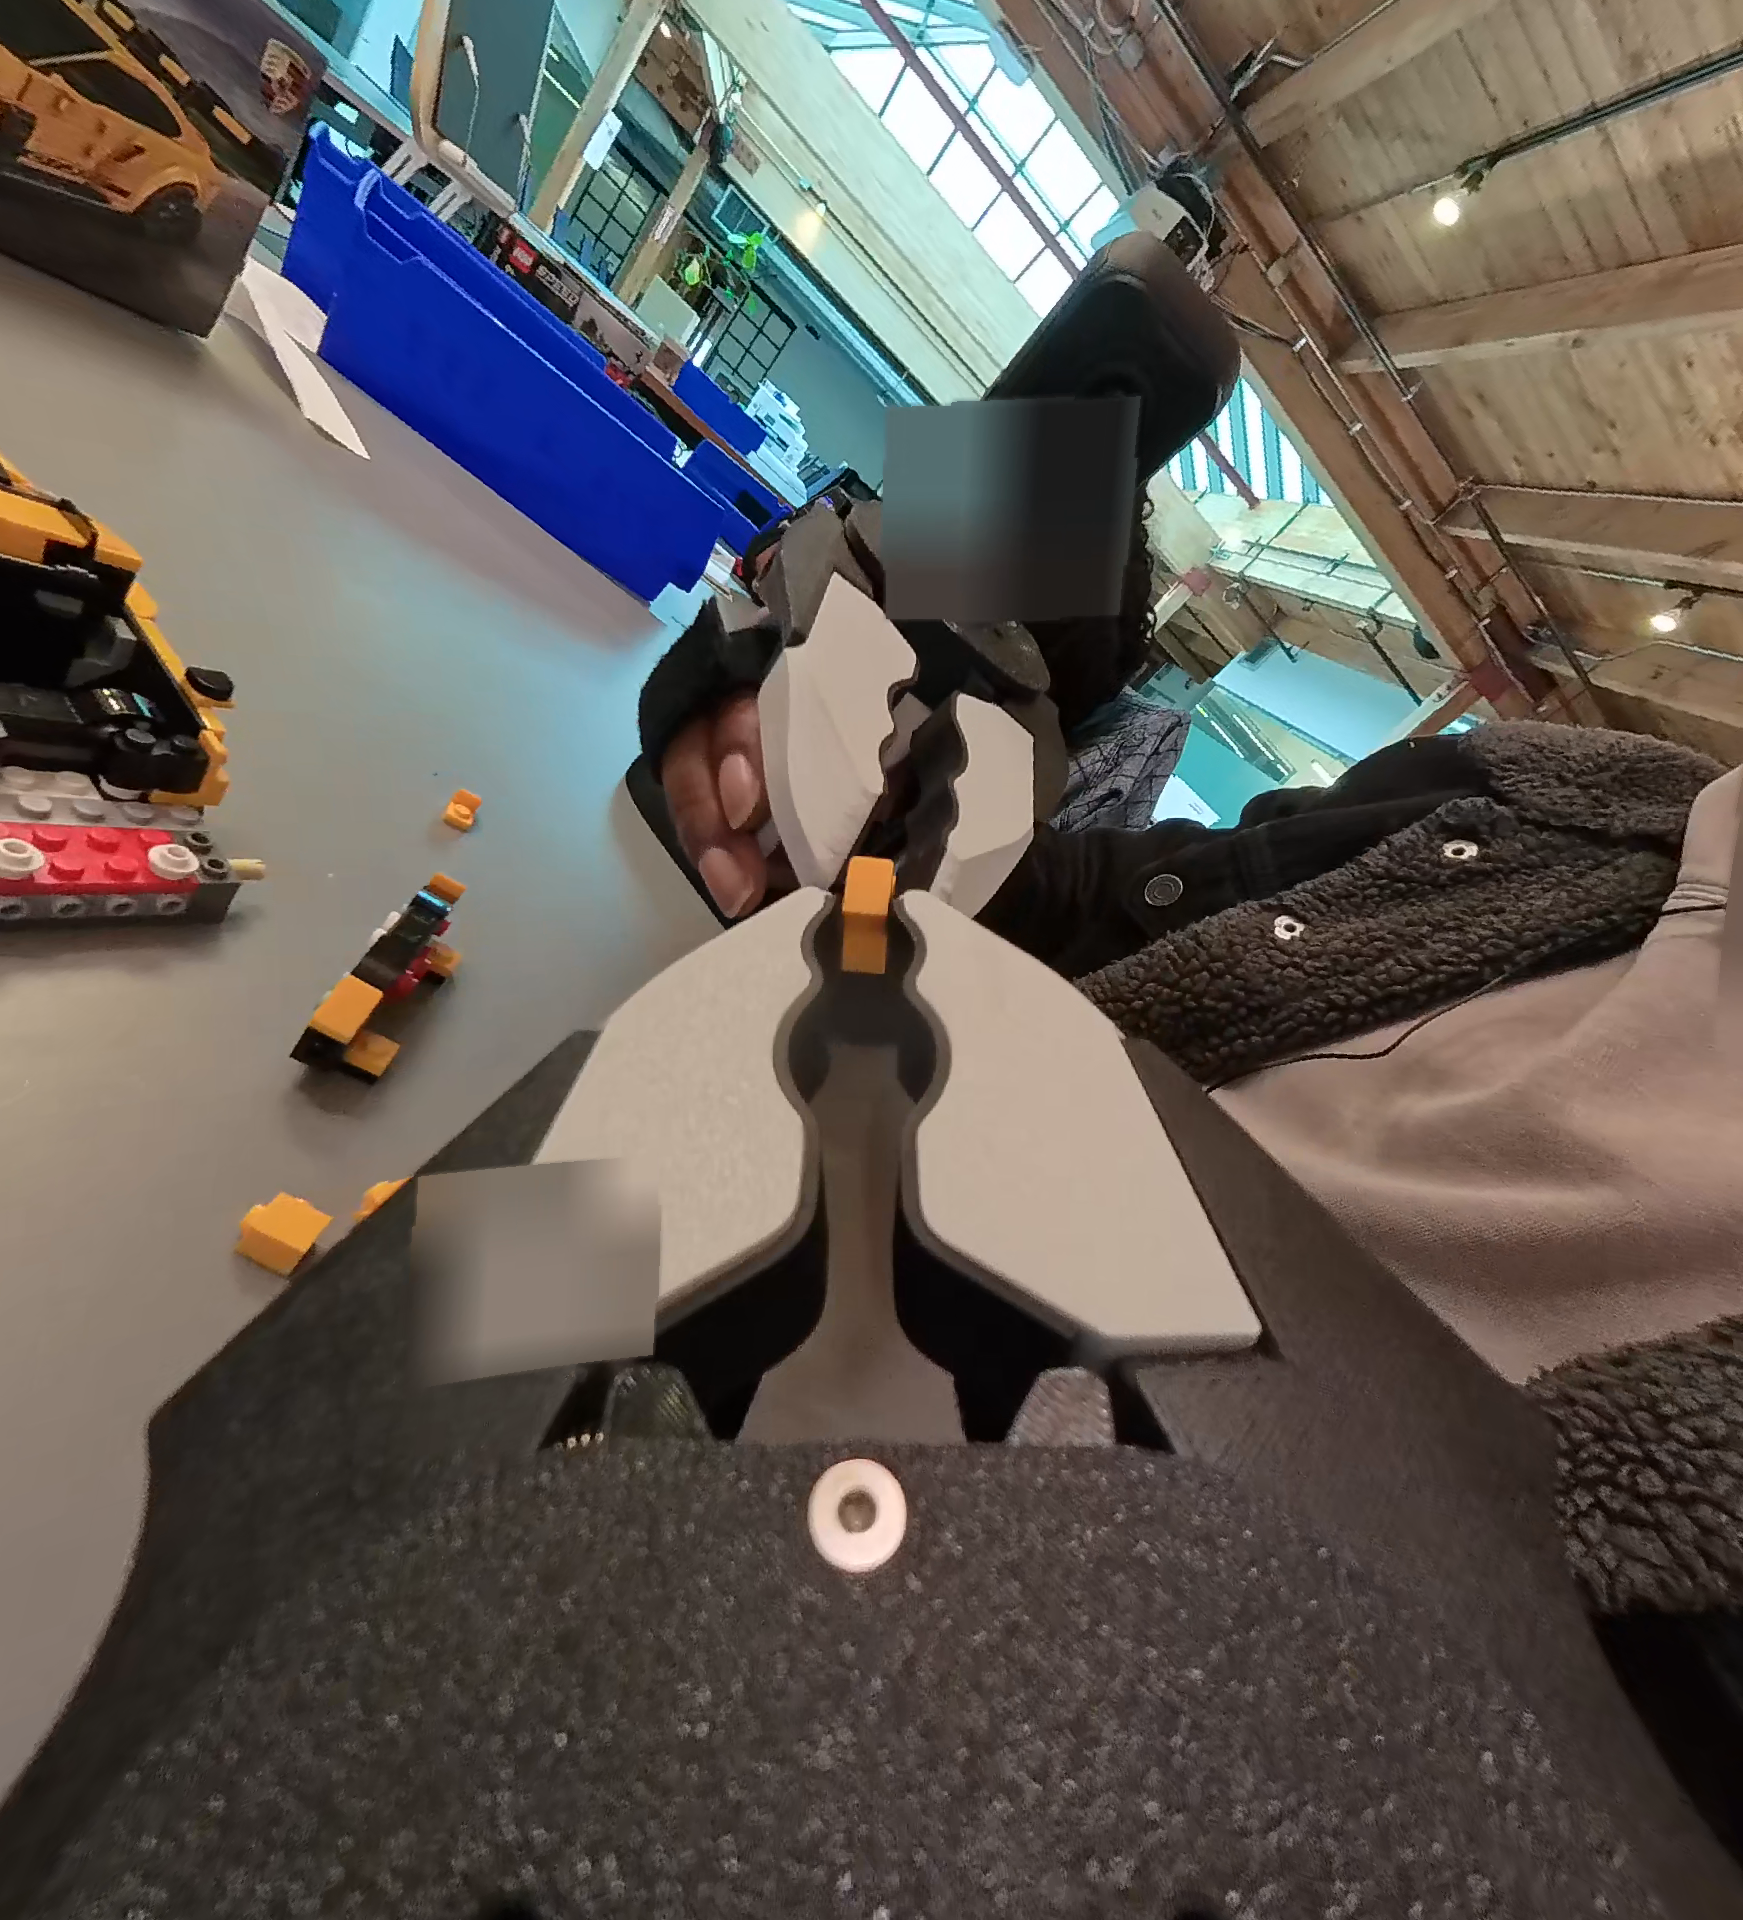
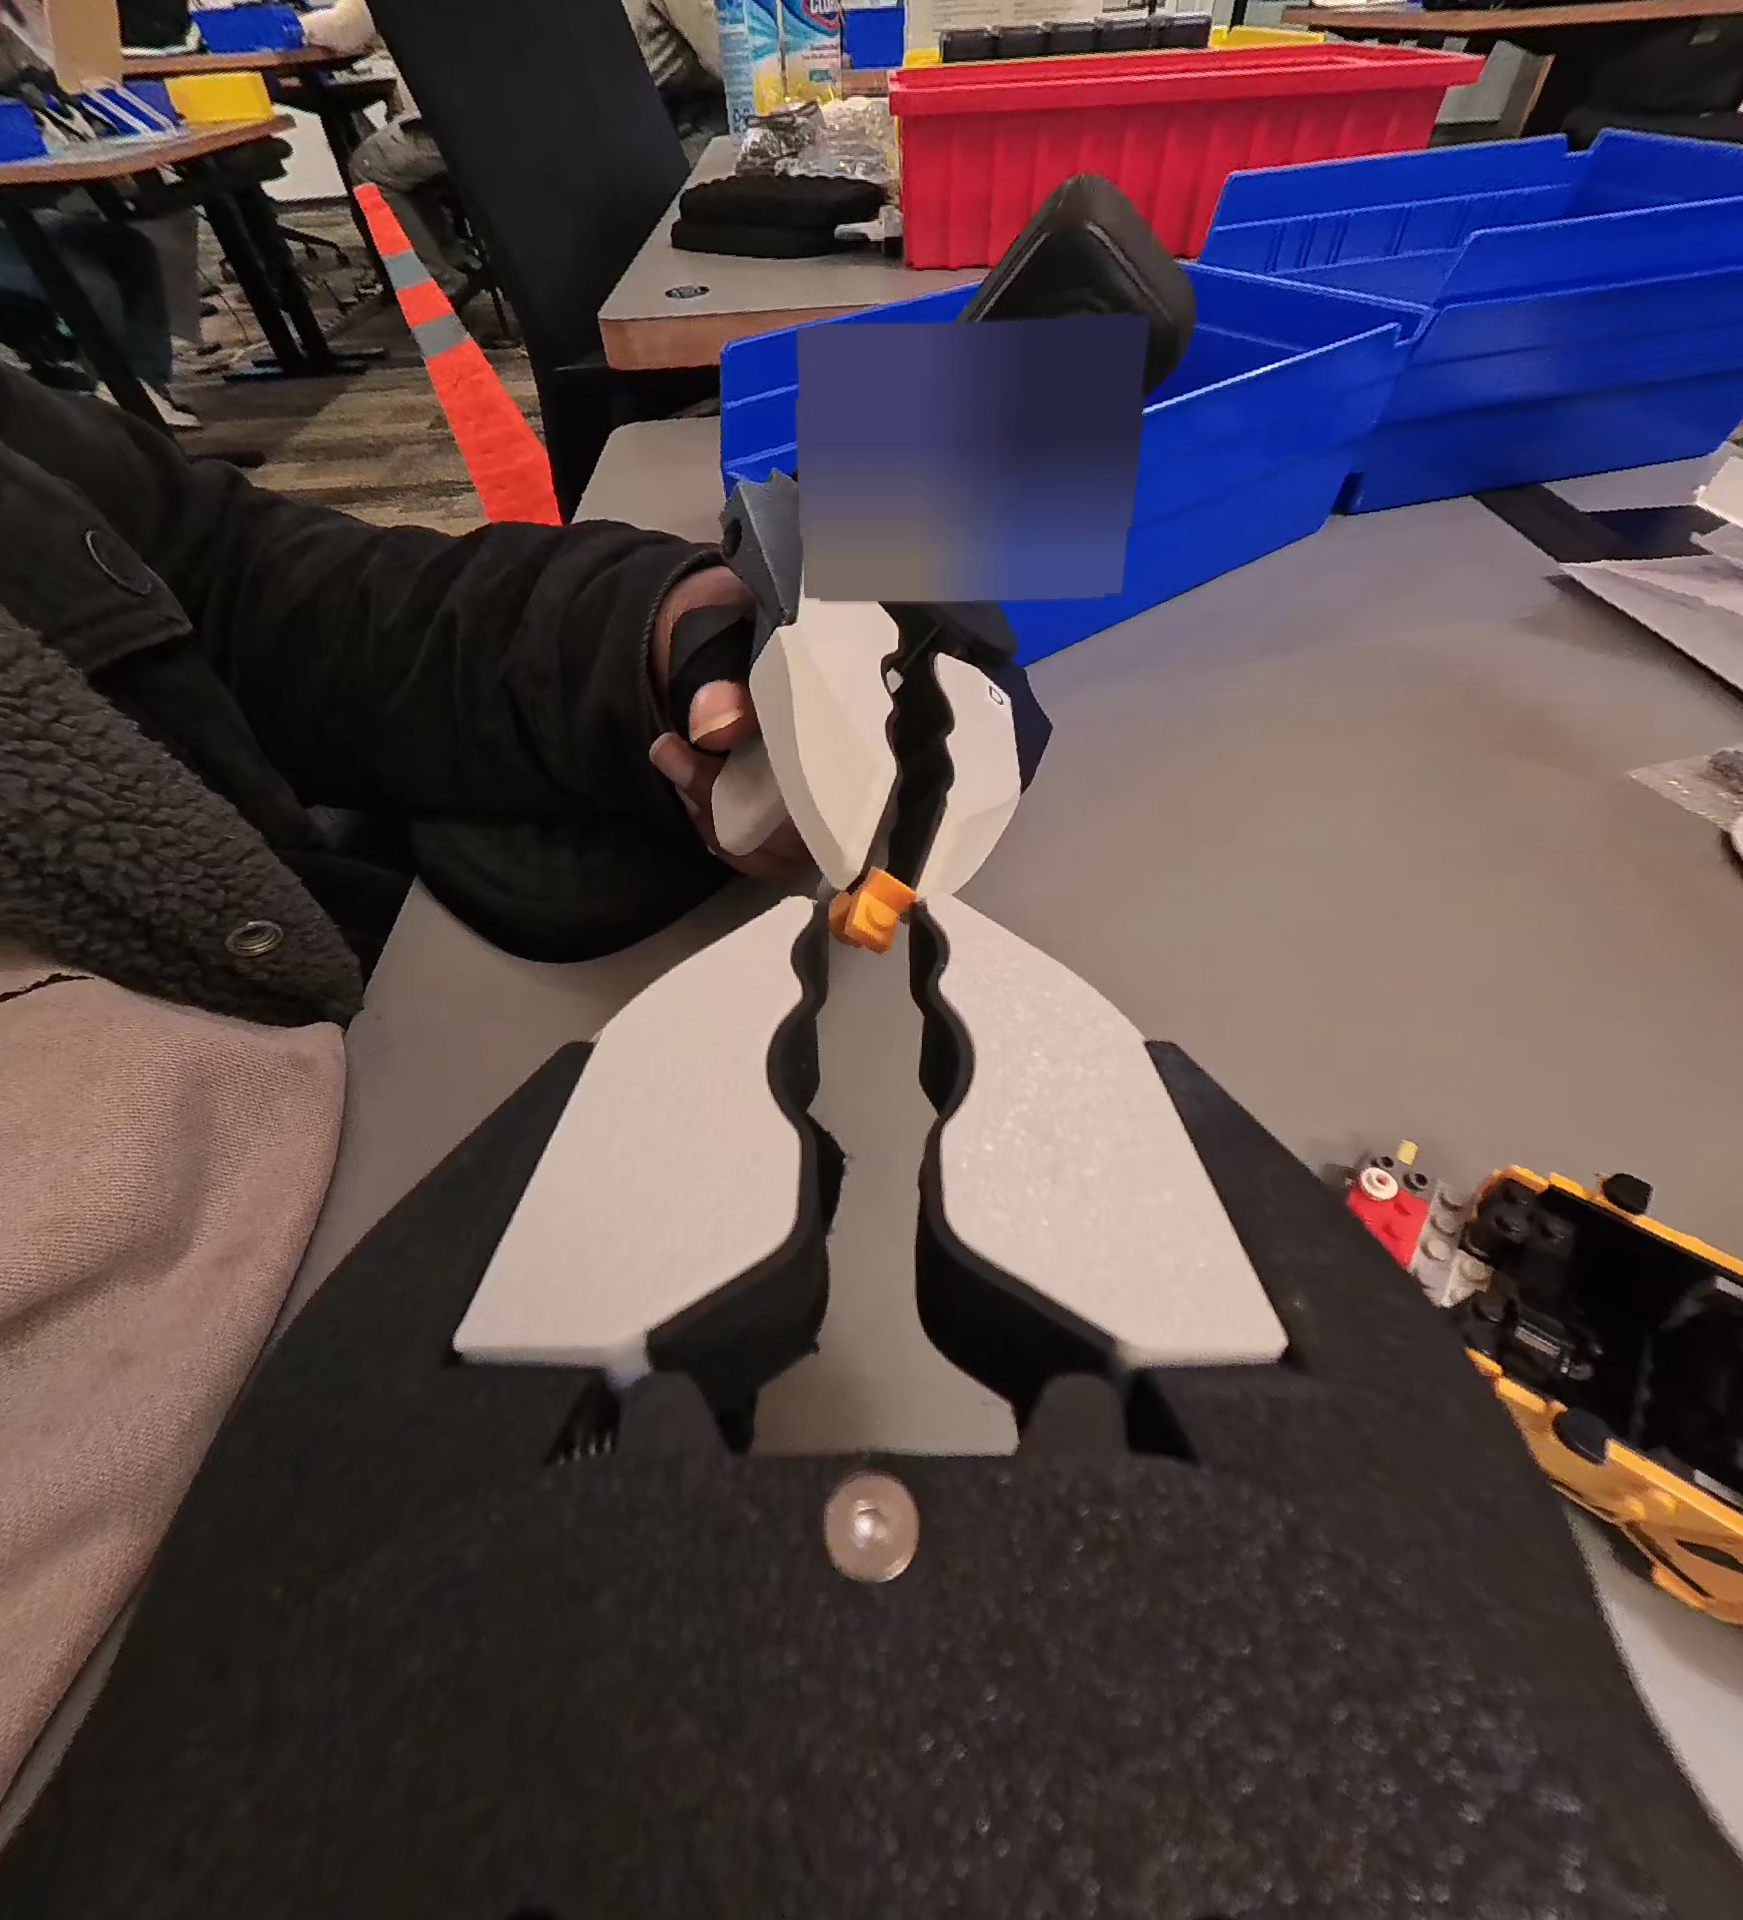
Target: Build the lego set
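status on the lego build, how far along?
Done: the yellow-and-black brick car body sits partly assembled on the grey table, with its red-and-grey studded end uncovered. In hand: the left tool pinches a small orange brick, tip to tip with the right tool. Left: that brick, a small black-and-orange sub-assembly and loose orange bricks aren't on the car.

Two tools meet tip to tip over a grey counter (image 2: 1314,790).
The right tool (image 2: 862,925) and left tool (image 2: 882,883) both pinch a small orange brick (image 2: 872,912); a yellow model car (image 2: 1656,1392) lies at right.
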### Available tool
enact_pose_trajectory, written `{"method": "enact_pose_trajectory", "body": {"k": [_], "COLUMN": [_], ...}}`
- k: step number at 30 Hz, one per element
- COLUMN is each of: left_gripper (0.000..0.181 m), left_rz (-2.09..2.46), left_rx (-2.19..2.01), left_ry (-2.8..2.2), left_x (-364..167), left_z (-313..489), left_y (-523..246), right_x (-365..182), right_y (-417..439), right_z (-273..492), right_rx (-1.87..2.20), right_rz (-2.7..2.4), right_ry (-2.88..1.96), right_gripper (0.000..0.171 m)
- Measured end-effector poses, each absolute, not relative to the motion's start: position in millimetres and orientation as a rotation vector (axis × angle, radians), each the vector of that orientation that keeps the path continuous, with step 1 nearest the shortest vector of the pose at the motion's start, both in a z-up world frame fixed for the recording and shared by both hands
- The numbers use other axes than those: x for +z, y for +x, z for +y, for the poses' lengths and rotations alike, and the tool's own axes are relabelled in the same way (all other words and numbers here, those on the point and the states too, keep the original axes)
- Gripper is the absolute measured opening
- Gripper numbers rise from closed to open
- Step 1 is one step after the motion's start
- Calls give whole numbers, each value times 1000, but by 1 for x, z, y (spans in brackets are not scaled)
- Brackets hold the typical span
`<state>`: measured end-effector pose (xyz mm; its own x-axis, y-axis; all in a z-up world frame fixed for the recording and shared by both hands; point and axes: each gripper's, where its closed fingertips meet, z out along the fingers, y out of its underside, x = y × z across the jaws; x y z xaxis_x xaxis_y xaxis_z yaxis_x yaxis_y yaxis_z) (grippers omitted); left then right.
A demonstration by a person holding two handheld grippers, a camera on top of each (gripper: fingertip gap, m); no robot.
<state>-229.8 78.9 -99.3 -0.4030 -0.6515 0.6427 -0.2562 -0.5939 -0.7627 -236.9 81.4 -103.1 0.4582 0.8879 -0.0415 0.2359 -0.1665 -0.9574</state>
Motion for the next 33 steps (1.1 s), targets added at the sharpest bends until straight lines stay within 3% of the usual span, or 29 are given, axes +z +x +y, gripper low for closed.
{"method": "enact_pose_trajectory", "body": {"k": [33], "left_gripper": [8], "left_rz": [1387], "left_rx": [-1759], "left_ry": [-1453], "left_x": [-108], "left_z": [79], "left_y": [-226], "right_x": [-107], "right_y": [-234], "right_z": [80], "right_rx": [887], "right_rz": [-939], "right_ry": [-1698], "right_gripper": [17]}}
